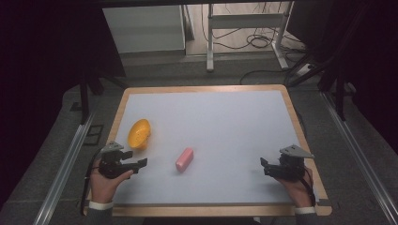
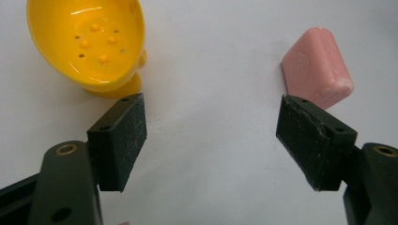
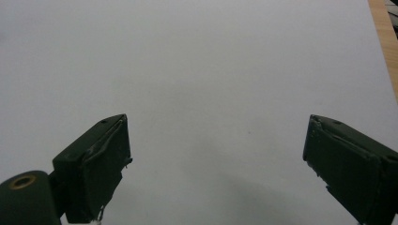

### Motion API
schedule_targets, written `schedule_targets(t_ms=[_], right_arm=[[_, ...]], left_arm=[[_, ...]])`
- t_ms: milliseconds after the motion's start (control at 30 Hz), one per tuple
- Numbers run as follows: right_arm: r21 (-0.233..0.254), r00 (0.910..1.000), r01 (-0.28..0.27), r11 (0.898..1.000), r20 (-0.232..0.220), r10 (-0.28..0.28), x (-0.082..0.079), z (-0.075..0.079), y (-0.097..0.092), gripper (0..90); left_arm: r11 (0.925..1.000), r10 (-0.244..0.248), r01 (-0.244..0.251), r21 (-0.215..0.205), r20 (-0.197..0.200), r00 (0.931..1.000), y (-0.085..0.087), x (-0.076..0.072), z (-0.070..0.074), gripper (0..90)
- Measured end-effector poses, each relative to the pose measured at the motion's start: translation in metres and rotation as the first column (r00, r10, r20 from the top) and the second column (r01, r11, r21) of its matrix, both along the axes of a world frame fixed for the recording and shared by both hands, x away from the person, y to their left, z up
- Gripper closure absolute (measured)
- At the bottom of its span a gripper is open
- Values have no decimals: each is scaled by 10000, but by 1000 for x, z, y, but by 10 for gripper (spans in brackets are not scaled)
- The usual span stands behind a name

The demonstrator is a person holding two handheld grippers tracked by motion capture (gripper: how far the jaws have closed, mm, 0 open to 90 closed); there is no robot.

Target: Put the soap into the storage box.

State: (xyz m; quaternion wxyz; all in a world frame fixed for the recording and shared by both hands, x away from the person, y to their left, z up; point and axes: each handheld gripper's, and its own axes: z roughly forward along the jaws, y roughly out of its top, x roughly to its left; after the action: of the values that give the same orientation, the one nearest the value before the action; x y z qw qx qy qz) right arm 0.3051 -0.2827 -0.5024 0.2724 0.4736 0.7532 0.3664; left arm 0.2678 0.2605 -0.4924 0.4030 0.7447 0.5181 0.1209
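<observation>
My left hand (image 1: pixel 104 180) rests at the near left of the table (image 1: pixel 211 89), holding my left gripper (image 1: pixel 141 163) low and pointed toward the middle of the white sheet (image 1: pixel 220 131). My right hand (image 1: pixel 296 185) mirrors it at the near right, with my right gripper (image 1: pixel 264 165) aimed inward; a grey three-cornered plate (image 1: pixel 294 151) sits on top of it.

Both tools stand spread wide with nothing between their jaws. In my left gripper view the black pads (image 2: pixel 124 140) look flat, rubbery and scuffed. In my right gripper view the pads (image 3: pixel 101 161) show worn, peeling edges above bare white surface, with a strip of wooden rim (image 3: pixel 385 42) at the far right.

The yellow soap dish (image 1: pixel 139 133) is glossy plastic, oval, with raised bumps and small drain holes inside; it lies just beyond my left gripper, near its left jaw. The pink soap bar (image 1: pixel 184 159) is a matte, rounded block, lying just ahead of my left gripper, near its right jaw and well apart from my right gripper.
</observation>
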Motion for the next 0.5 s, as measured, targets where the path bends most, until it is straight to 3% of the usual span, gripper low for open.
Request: schedule_targets(t_ms=[500], right_arm=[[-223,10000,37,9997,-2,-37,-3,2,-4,101]], left_arm=[[10000,25,-24,32,-6,10000,-3,-4,5,246]])
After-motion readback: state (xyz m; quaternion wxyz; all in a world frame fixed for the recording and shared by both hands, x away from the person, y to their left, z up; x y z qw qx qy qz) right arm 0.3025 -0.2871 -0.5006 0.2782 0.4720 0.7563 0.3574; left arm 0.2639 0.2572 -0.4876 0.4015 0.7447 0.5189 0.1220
